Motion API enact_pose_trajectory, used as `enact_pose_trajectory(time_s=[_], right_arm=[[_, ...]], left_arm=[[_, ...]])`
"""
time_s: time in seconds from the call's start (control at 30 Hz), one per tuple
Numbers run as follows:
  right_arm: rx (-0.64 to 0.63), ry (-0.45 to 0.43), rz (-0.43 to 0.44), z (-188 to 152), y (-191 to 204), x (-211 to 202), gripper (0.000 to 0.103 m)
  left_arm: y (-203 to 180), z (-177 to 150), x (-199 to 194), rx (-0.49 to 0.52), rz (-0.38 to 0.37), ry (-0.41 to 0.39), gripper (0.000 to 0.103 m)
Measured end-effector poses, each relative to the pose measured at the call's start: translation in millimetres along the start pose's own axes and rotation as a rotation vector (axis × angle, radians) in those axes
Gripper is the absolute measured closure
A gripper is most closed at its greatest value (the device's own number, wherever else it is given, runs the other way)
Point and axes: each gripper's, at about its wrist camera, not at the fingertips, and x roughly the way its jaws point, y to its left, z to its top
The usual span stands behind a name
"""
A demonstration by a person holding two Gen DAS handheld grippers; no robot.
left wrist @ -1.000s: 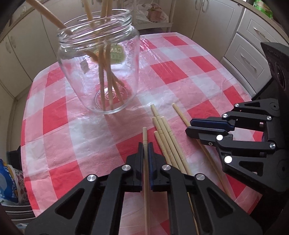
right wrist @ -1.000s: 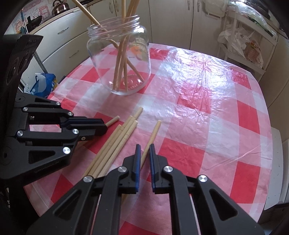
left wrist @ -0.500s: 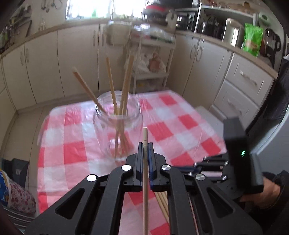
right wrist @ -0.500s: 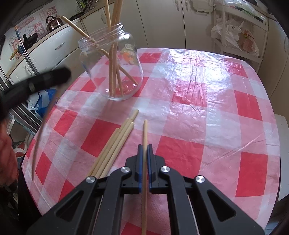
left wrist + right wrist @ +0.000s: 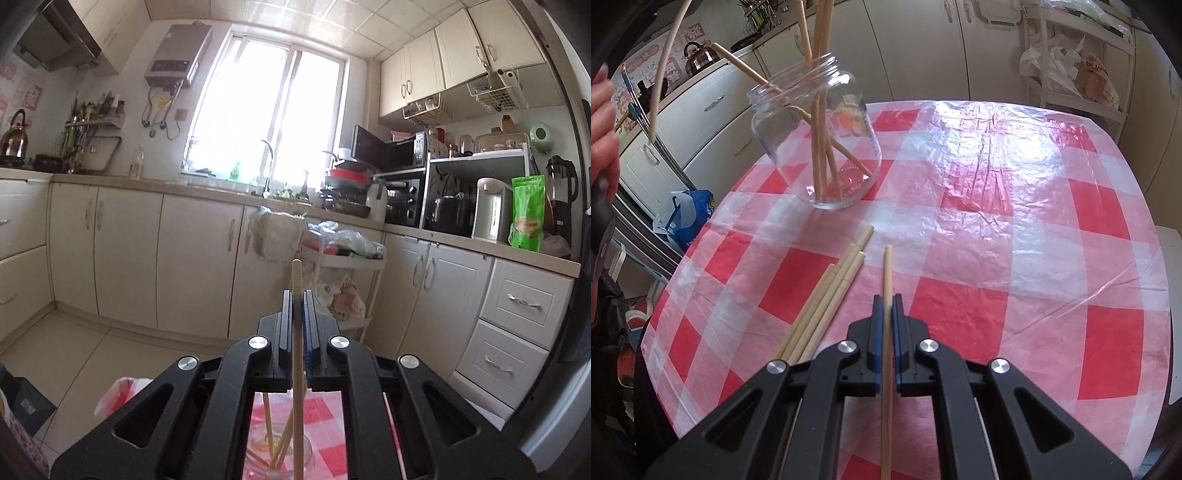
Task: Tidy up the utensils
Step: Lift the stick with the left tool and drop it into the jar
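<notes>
The left hand-held gripper (image 5: 296, 295) is clamped on a chopstick (image 5: 297, 354), high over the jar (image 5: 816, 140). The right hand-held gripper (image 5: 885, 301) pinches another stick (image 5: 887, 295) above the table (image 5: 1015, 221), beside four loose sticks (image 5: 827, 302). The table's far half is bare.

I stand in a home kitchen: cream cabinets (image 5: 199, 266) under a worktop, sink tap (image 5: 269, 166) below the window (image 5: 266, 114), a microwave (image 5: 391, 151), a kettle (image 5: 14, 136), and a red-checked tablecloth (image 5: 997, 240) on the table
</notes>
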Motion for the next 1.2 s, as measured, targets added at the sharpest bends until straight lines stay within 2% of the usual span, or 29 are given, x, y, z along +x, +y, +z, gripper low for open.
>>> enact_pose_trajectory(time_s=[0.23, 0.47, 0.63, 1.07, 1.2], right_arm=[[0.004, -0.002, 0.013, 1, -3, 0, 0.098], [0.008, -0.002, 0.023, 2, -5, 1, 0.098], [0.01, -0.001, 0.023, 2, -5, 1, 0.098], [0.059, -0.003, 0.055, 2, -13, 1, 0.098], [0.104, -0.005, 0.102, 1, -20, -2, 0.098]], left_arm=[[-4, 4, 23, 0.021, 0.099, -0.103, 0.098], [4, -6, 42, 0.025, 0.147, -0.108, 0.098], [7, -25, 44, 0.036, 0.153, -0.081, 0.098], [11, -76, 26, 0.081, 0.145, 0.063, 0.098], [11, -86, 18, 0.106, 0.131, 0.118, 0.098]])
